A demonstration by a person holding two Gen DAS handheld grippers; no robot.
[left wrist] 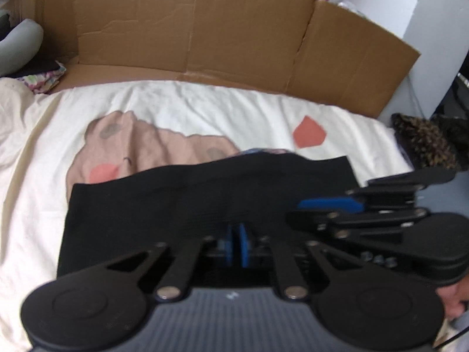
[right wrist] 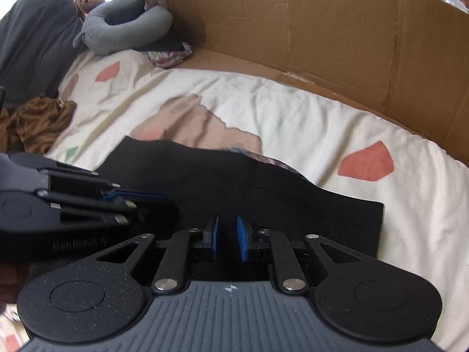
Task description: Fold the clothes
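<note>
A black ribbed garment [left wrist: 181,205] lies spread flat on the bed, over a bit of patterned cloth [left wrist: 263,151] at its far edge. My left gripper [left wrist: 236,243] sits at the garment's near edge. Its blue pads [left wrist: 227,248] are pressed together, with the black fabric pinched at their tips. My right gripper [right wrist: 227,240] rests on the same garment [right wrist: 263,193], further right. Its blue pads [right wrist: 241,242] stand a little apart and flat black cloth shows in the gap. Each gripper also appears side-on in the other's view: the right gripper [left wrist: 331,204] and the left gripper [right wrist: 137,198].
The white bedsheet [left wrist: 205,108] has pink and beige patches. A flattened cardboard box [left wrist: 190,29] stands along the far side. A grey ring cushion [right wrist: 126,26], a dark pillow [right wrist: 32,35] and brown cloth [right wrist: 35,123] lie at the left. A leopard-print item [left wrist: 422,140] sits at the right.
</note>
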